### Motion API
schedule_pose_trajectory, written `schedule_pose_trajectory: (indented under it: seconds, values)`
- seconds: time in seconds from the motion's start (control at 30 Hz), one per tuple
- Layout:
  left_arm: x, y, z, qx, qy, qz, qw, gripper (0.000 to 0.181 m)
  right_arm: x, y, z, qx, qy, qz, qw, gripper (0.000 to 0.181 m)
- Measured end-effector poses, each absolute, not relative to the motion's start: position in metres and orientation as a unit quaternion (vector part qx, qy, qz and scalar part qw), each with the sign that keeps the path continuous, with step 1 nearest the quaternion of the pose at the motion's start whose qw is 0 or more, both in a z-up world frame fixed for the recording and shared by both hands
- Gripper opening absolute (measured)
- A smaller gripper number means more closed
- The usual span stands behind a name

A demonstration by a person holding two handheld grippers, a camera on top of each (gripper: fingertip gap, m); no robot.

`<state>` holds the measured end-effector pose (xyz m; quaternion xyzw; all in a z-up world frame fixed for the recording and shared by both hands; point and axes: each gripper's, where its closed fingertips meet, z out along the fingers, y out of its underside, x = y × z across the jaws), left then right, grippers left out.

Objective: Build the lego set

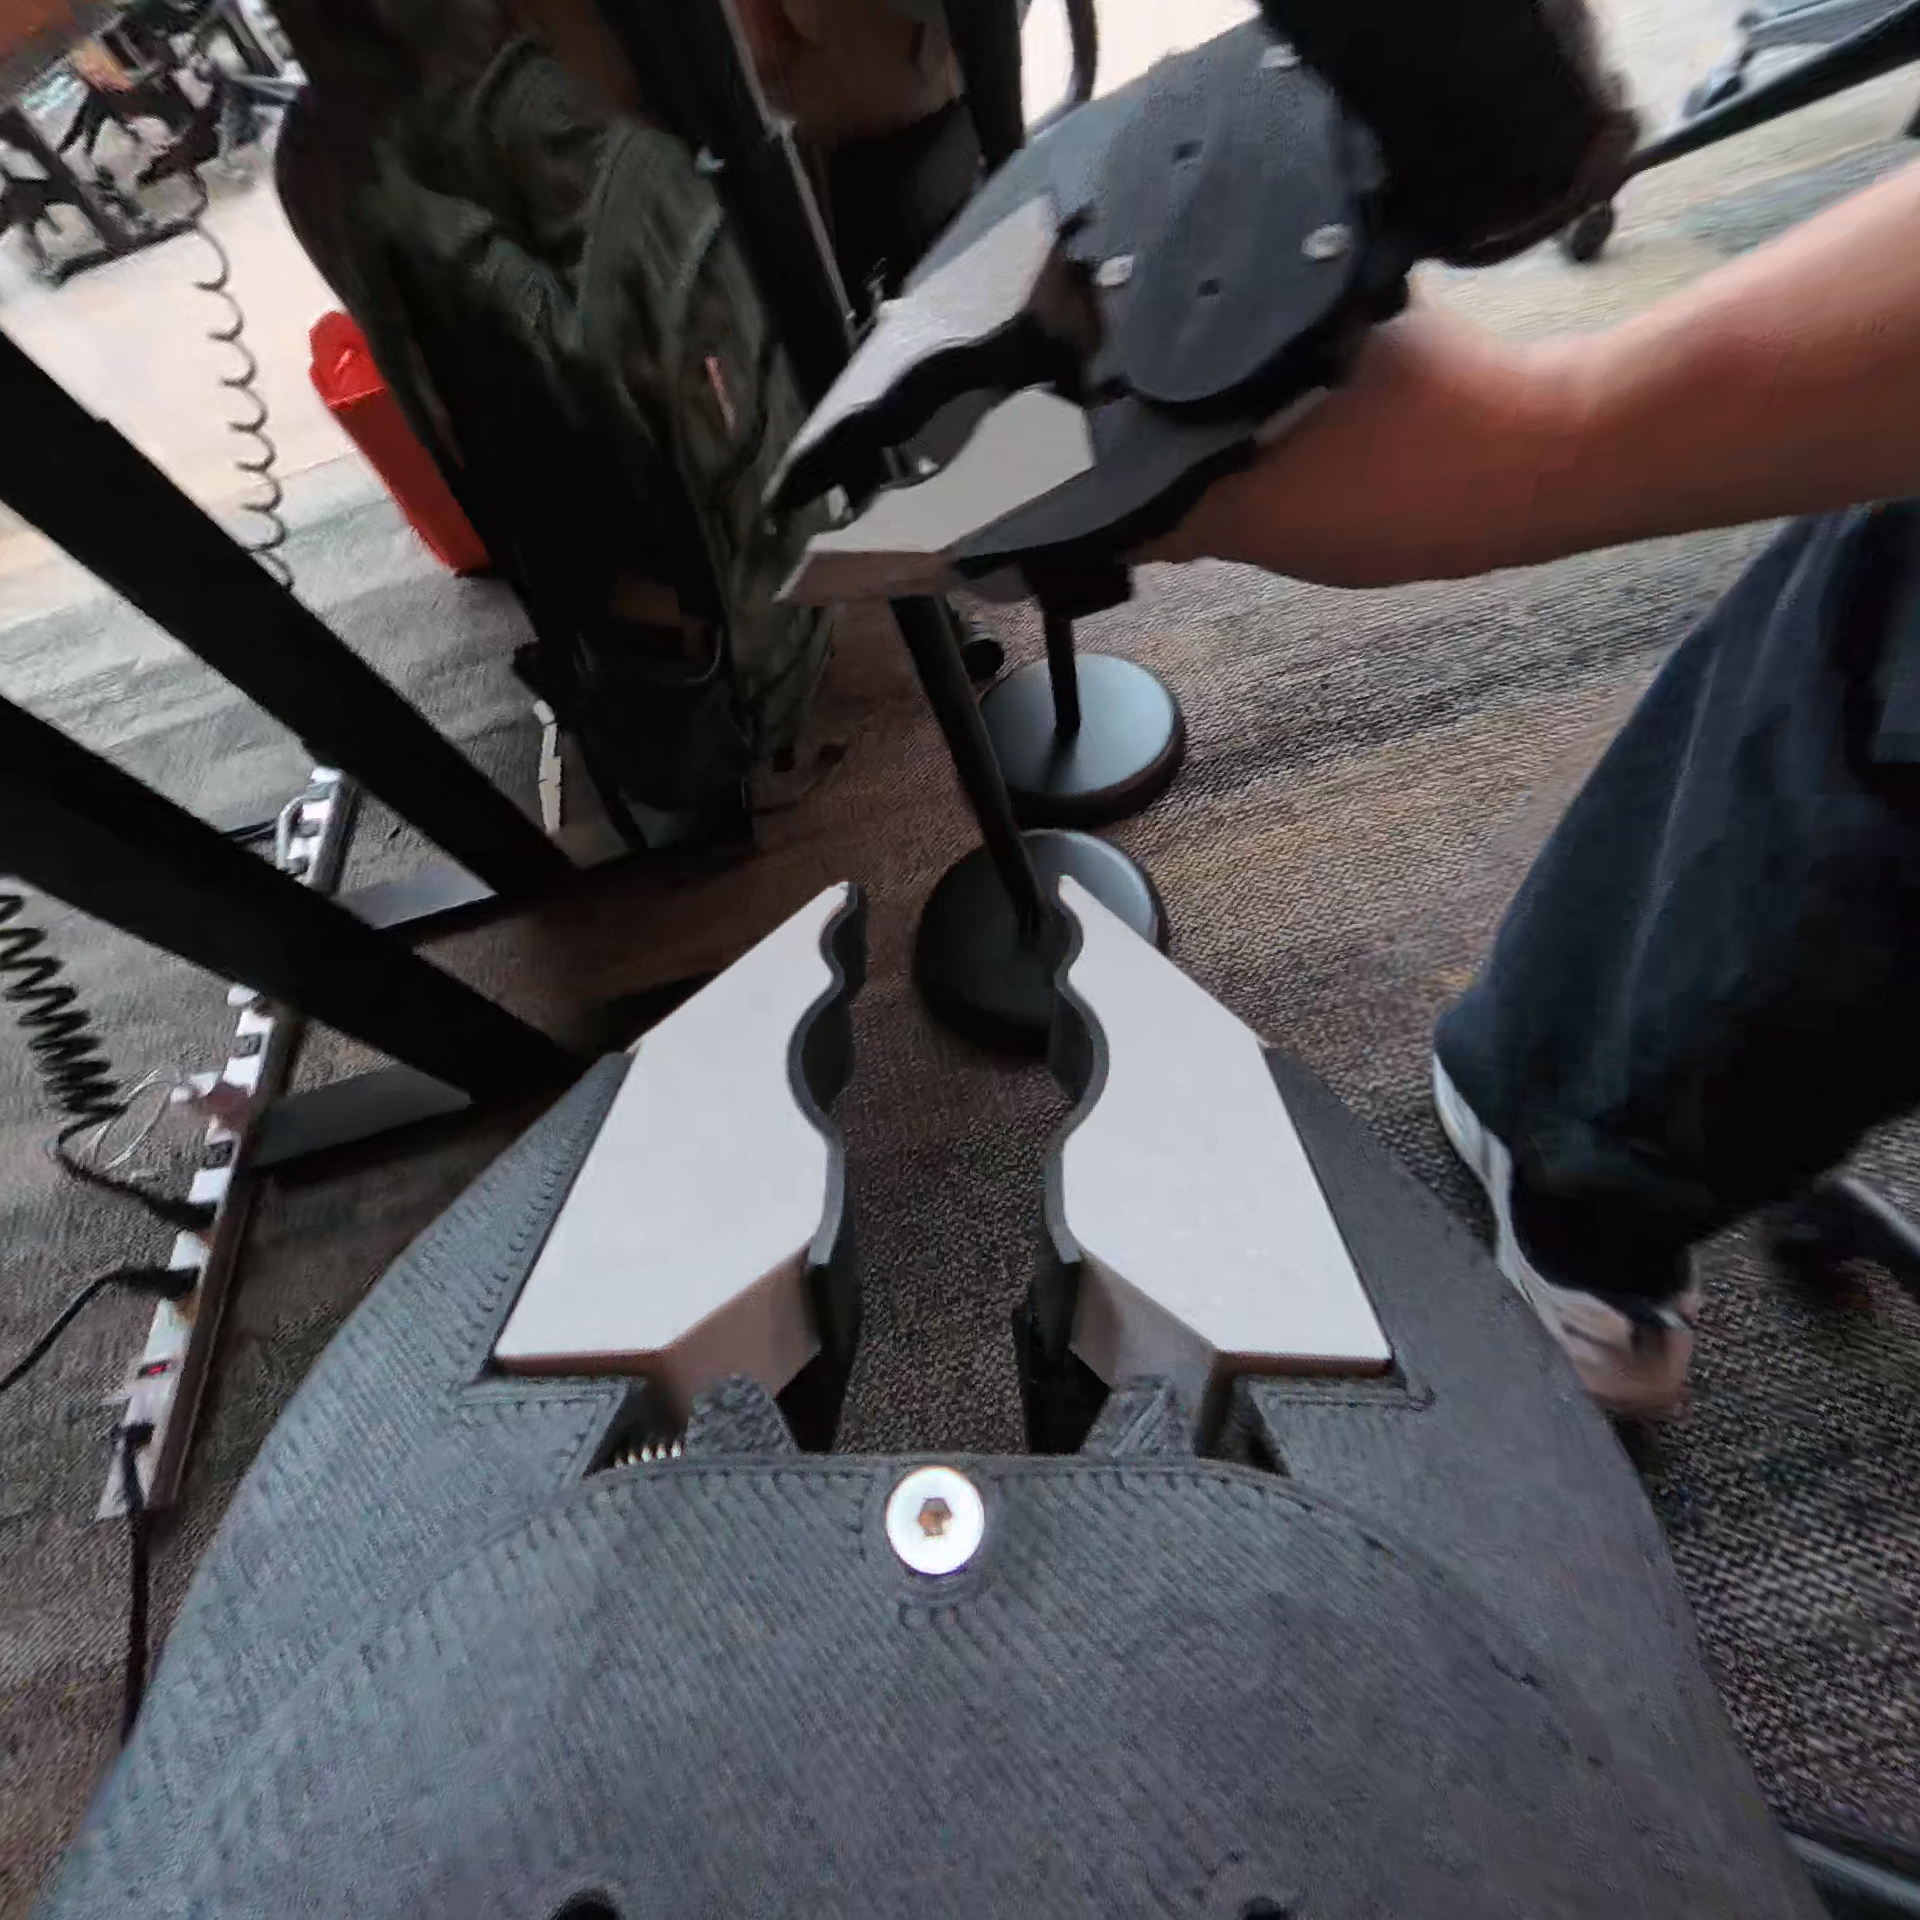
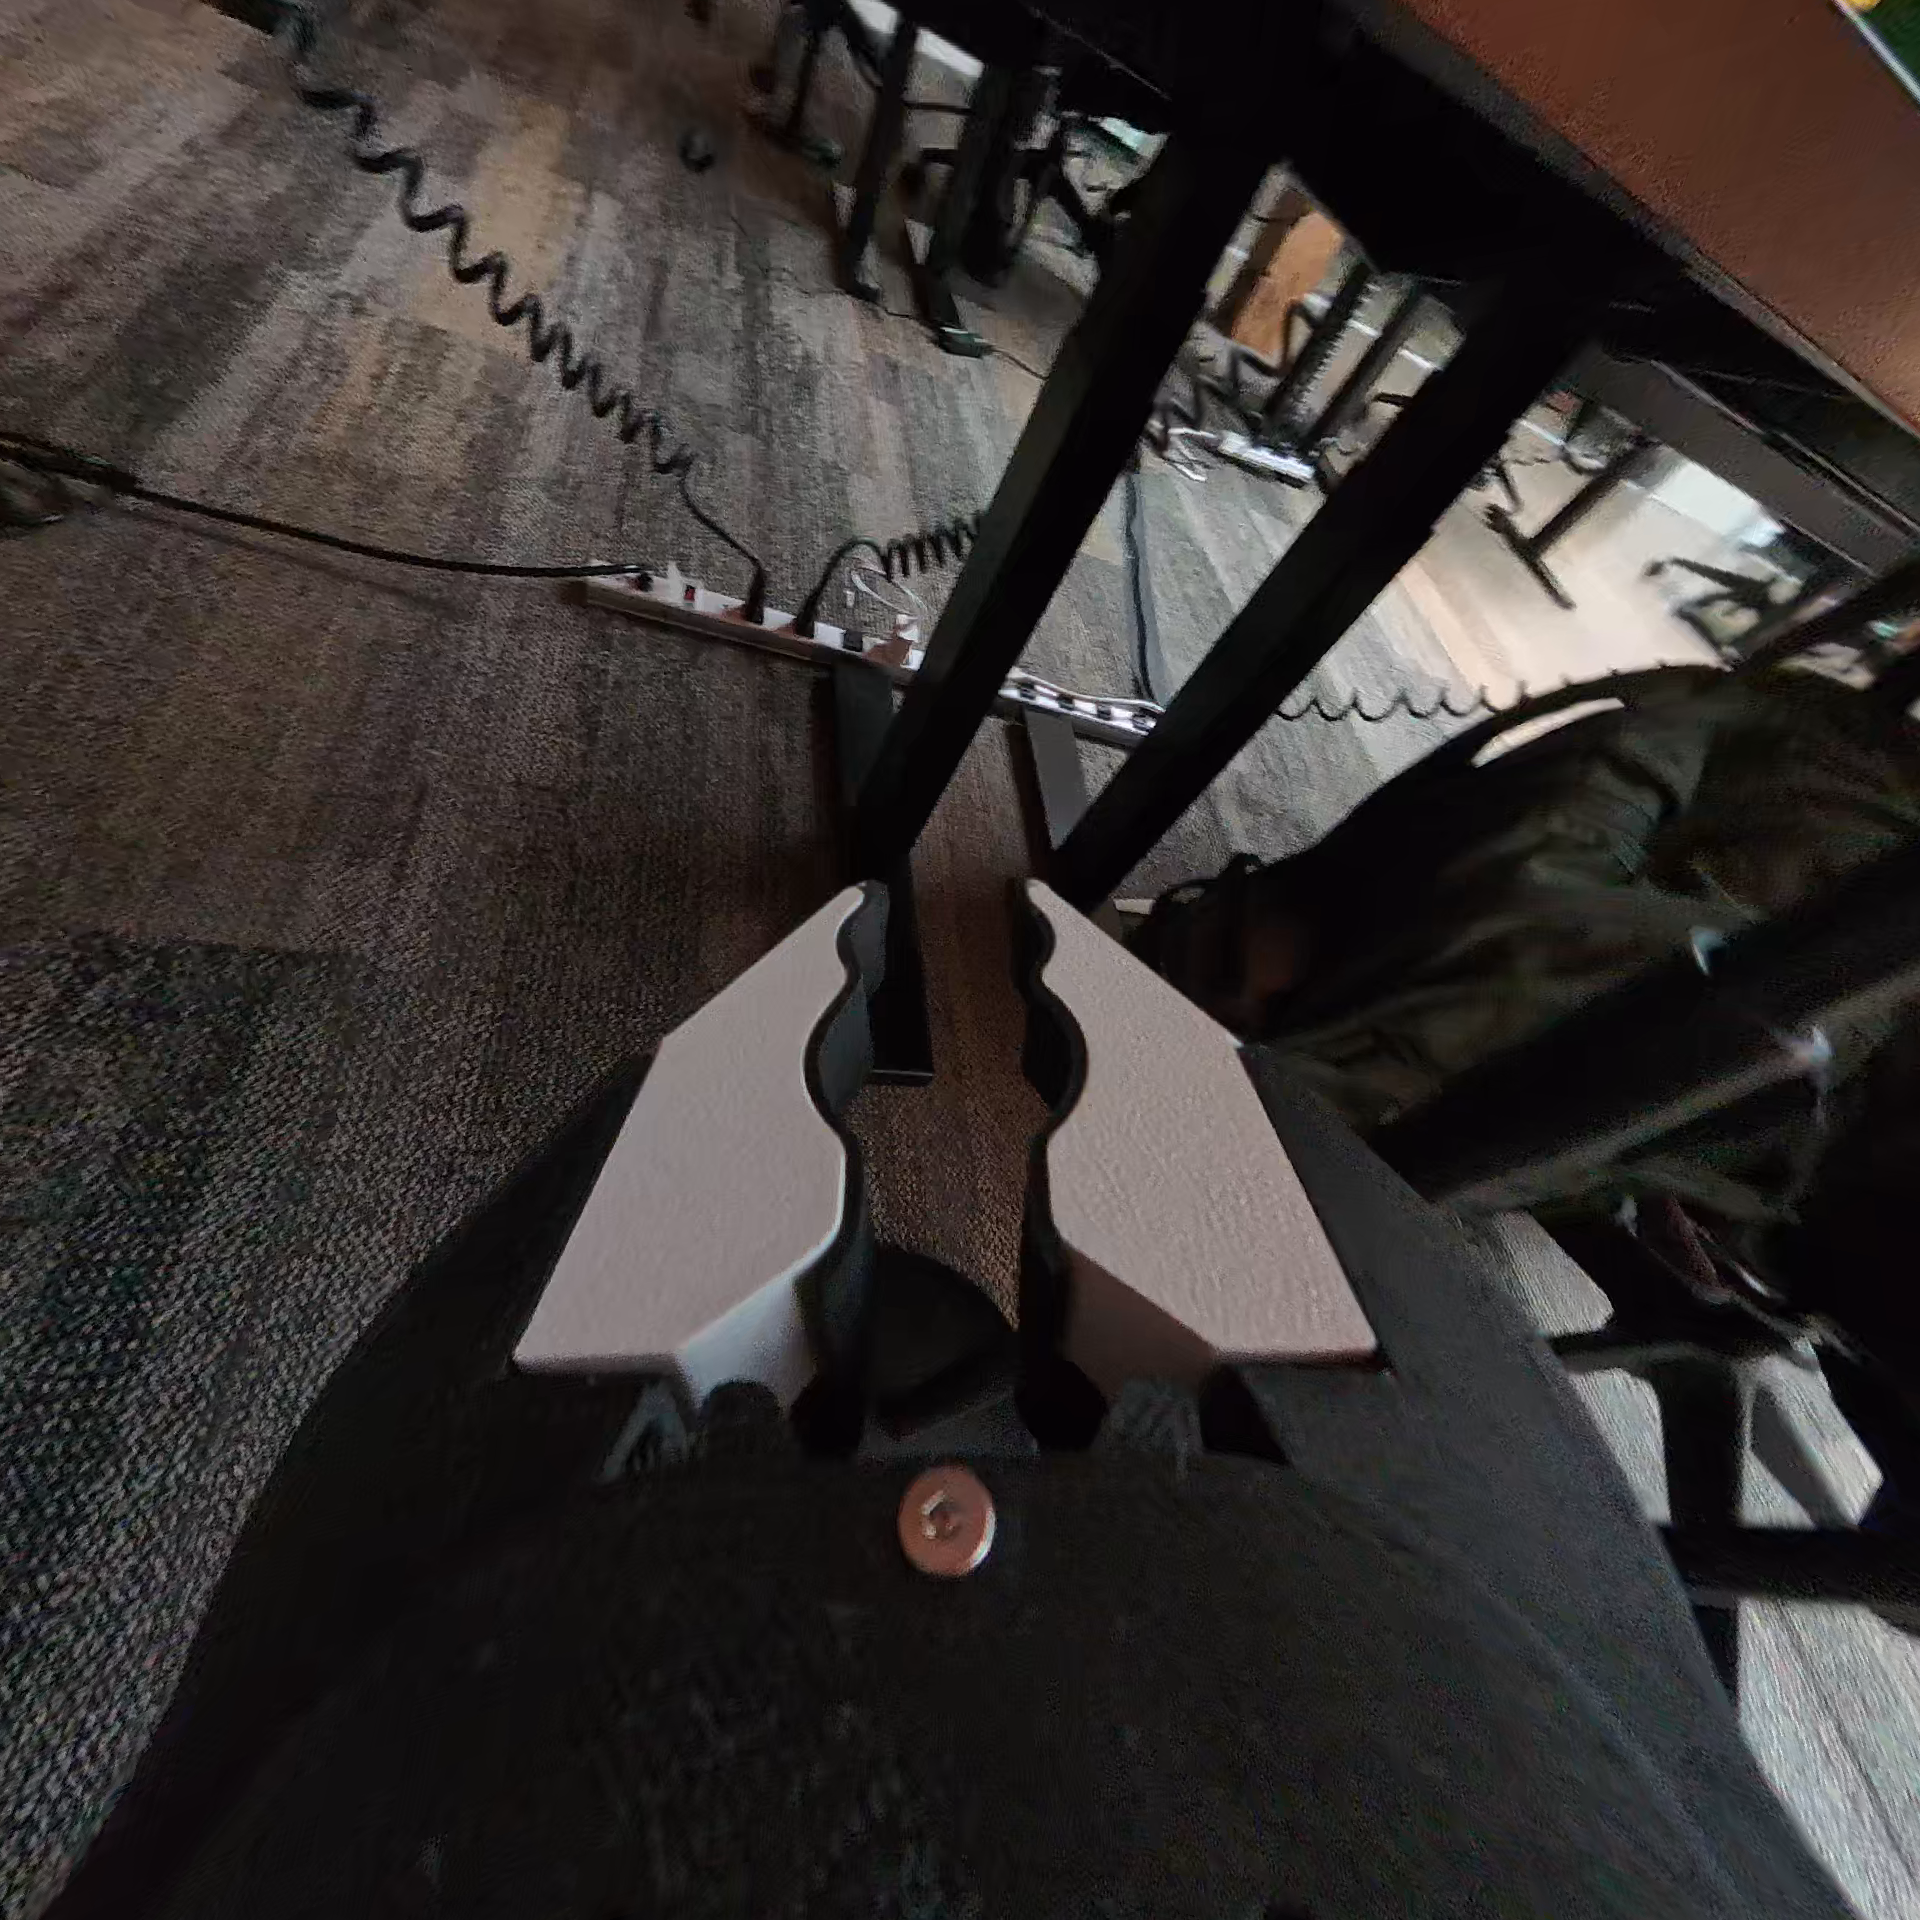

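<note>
Hanging above carpet point(image 2: 312, 935), both claws parted and empty, left claw point(image 1: 956, 914), right claw point(image 2: 945, 904), table legs point(image 2: 1039, 540) ahead

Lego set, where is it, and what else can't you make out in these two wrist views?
- Lego set: in neither view; both cameras point below the table at the carpet.
- Tabletop: cut off by the right wrist view's top edge.
- Person's hand: left wrist view, hidden behind the right gripper.
- Backpack: contents unseen; motion-blurred.
- Left gripper: open, nothing between its fingers.
</note>
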<state>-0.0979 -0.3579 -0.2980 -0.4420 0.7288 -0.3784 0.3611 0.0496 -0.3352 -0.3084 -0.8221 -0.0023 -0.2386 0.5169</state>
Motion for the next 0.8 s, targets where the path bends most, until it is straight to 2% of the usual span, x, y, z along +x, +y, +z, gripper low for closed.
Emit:
schedule_pose_trajectory:
  seconds: [0.23,0.37,0.43,0.63,0.73,0.8]
  values:
    - [-0.1,-0.374,-0.236,-0.52,0.662,-0.464,0.277,0.037,0.074,-0.343,-0.314,-0.898,-0.05,-0.186,0.396,0.023]
    - [-0.102,-0.352,-0.22,-0.518,0.655,-0.444,0.324,0.035,0.077,-0.363,-0.311,-0.901,0.016,-0.217,0.375,0.022]
    - [-0.099,-0.347,-0.227,-0.511,0.651,-0.462,0.319,0.036,0.073,-0.36,-0.318,-0.896,0.047,-0.216,0.384,0.022]
    - [-0.091,-0.36,-0.261,-0.44,0.638,-0.502,0.383,0.033,0.061,-0.336,-0.392,-0.892,0.008,-0.228,0.391,0.022]
    - [-0.1,-0.389,-0.217,-0.435,0.606,-0.547,0.38,0.034,0.042,-0.363,-0.426,-0.912,0.04,-0.219,0.344,0.014]
    - [-0.105,-0.391,-0.194,-0.466,0.551,-0.571,0.392,0.035,0.014,-0.388,-0.423,-0.919,0.063,-0.193,0.337,0.013]
